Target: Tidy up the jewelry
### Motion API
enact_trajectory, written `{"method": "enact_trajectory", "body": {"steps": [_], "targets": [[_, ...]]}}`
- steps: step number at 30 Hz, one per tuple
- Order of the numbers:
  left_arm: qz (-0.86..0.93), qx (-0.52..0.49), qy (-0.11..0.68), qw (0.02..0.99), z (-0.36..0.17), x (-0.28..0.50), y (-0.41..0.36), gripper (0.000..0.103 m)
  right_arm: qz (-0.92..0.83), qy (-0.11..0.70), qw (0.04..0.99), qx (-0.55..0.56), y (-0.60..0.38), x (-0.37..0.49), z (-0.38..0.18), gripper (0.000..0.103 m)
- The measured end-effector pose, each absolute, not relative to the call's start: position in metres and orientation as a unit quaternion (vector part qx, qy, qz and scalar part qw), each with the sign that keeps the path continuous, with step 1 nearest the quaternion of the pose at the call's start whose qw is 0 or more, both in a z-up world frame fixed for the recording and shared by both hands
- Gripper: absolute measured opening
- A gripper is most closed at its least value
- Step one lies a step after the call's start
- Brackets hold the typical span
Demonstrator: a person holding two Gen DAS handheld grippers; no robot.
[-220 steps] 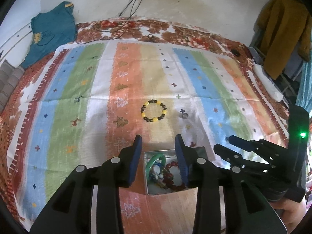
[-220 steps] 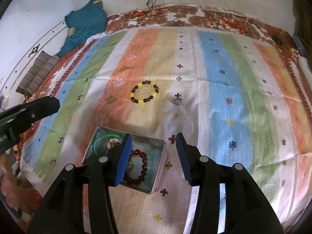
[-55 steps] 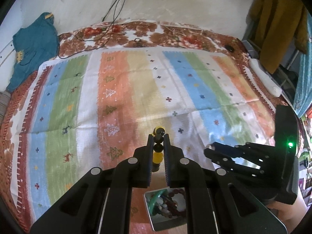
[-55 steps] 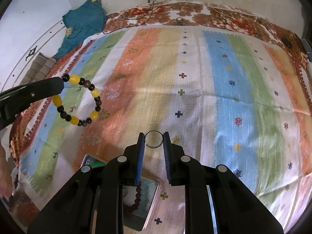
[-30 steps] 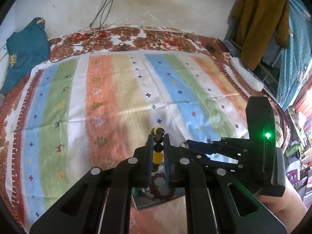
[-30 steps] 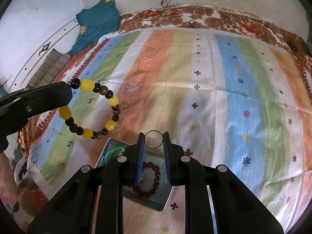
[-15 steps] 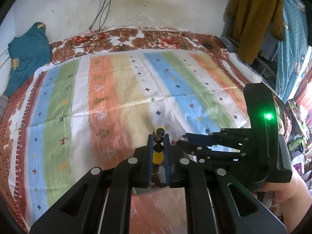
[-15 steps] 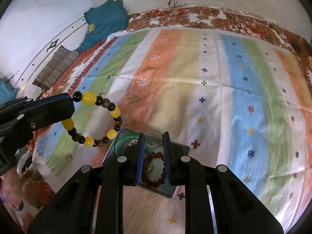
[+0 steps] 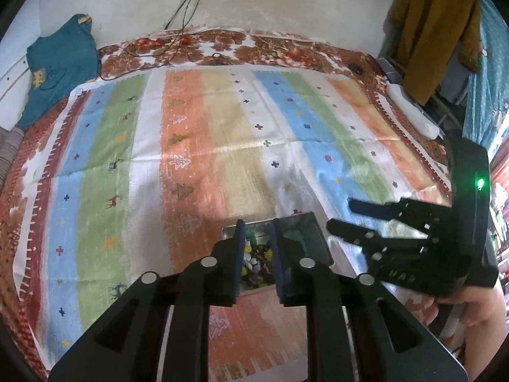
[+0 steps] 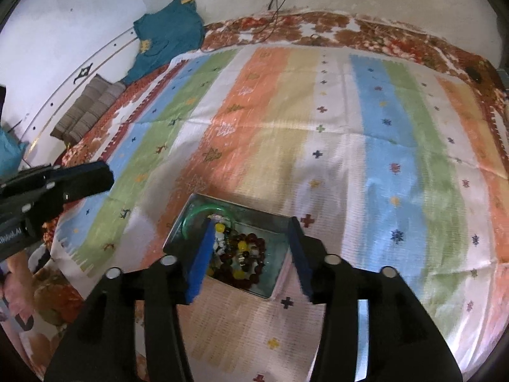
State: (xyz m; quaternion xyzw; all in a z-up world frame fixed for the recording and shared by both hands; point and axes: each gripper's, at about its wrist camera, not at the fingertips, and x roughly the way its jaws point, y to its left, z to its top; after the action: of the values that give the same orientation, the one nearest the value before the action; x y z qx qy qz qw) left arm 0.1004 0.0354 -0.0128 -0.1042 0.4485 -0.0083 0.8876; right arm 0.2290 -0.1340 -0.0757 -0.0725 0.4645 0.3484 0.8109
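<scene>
A small metal tin [image 10: 191, 213] sits on the striped cloth near its front edge and holds a green bangle [image 10: 194, 212], a dark red bead bracelet [image 10: 258, 254] and the yellow-and-black bead bracelet [image 10: 239, 248]. My right gripper [image 10: 249, 256] is open and empty right above the tin. My left gripper [image 9: 257, 259] is open and empty above the same tin [image 9: 313, 232]; beads [image 9: 256, 256] show between its fingers. The right gripper also shows in the left wrist view [image 9: 346, 215]. The thin ring cannot be made out.
The striped cloth [image 9: 197, 146] covers a bed with a floral sheet. A teal shirt [image 9: 60, 63] lies at the far left. Cables [image 9: 178, 25] run down the wall. A white object [image 9: 410, 108] and a hanging brown coat [image 9: 435, 31] are at the right.
Both grippers have opened over the tin. The yellow-and-black bracelet has left the left gripper and lies in the tin. The ring is gone from the right gripper.
</scene>
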Motion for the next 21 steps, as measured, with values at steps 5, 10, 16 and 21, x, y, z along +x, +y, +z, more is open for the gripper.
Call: {"method": "enact_trajectory", "body": {"steps": [5, 10, 16, 21], "targets": [[-0.006, -0.084, 0.445, 0.891, -0.012, 0.084, 0.026, 0.047, 0.345, 0.450, 0.822, -0.062, -0.149, 0.219, -0.066, 0.057], [-0.004, -0.087, 0.437, 0.895, -0.012, 0.066, 0.023, 0.060, 0.348, 0.425, 0.832, -0.076, -0.161, 0.197, -0.058, 0.066], [-0.004, -0.107, 0.431, 0.896, -0.014, 0.048, 0.025, 0.070, 0.352, 0.403, 0.842, -0.077, -0.178, 0.177, -0.054, 0.077], [-0.004, -0.109, 0.420, 0.901, -0.013, 0.037, 0.021, 0.079, 0.346, 0.399, 0.846, -0.074, -0.184, 0.173, -0.054, 0.081]]}}
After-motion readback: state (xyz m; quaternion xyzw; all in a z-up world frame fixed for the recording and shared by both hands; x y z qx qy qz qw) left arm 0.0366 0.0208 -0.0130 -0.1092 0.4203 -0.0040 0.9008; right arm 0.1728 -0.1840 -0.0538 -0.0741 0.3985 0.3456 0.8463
